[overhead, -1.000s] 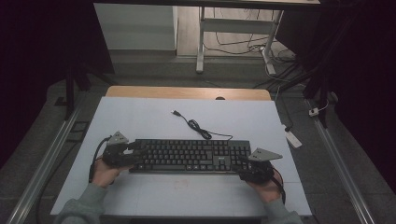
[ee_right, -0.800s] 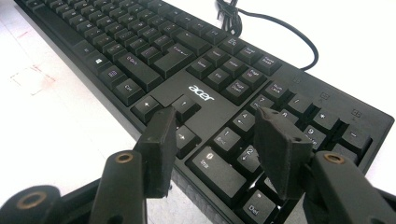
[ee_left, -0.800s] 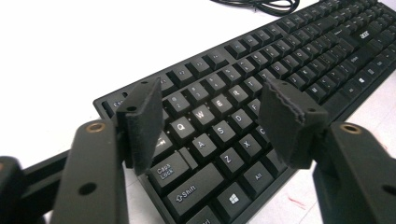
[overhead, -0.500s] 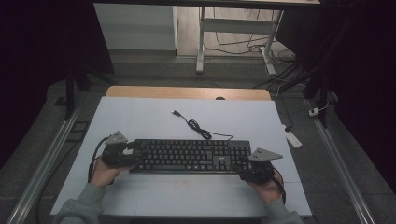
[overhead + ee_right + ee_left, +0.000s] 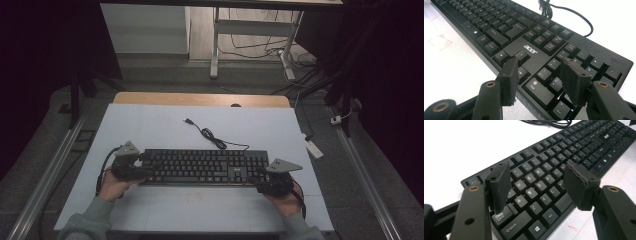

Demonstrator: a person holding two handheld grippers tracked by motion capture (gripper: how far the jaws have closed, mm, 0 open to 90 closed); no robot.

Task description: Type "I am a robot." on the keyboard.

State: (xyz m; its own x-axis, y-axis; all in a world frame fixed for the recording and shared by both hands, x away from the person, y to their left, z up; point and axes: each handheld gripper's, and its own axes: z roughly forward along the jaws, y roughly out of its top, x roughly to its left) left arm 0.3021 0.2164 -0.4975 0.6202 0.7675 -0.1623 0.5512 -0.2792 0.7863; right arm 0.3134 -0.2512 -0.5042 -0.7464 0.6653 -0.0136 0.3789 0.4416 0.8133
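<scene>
Nearest us, the person's sleeves come in low, a hand on each tool. The left gripper sits at the keyboard's left end, its jaws apart after just spreading wider, hanging above the letter keys with nothing pinched between them. The right gripper is at the opposite end, jaws apart too, poised over the number pad and arrow keys, clamped on nothing. Between the two tools the black keyboard lies flat, long edge toward us. Readable from the right gripper view: "acer" in white above the arrows, plus "Ins", "Del", "Ctrl". The left gripper view gives "Esc", "Shift", "Alt". Beyond the keyboard its cable snakes off, plug lying loose. All this on a white table with a wooden far edge. Farther back: dim floor, a white desk frame, tangled wires.
</scene>
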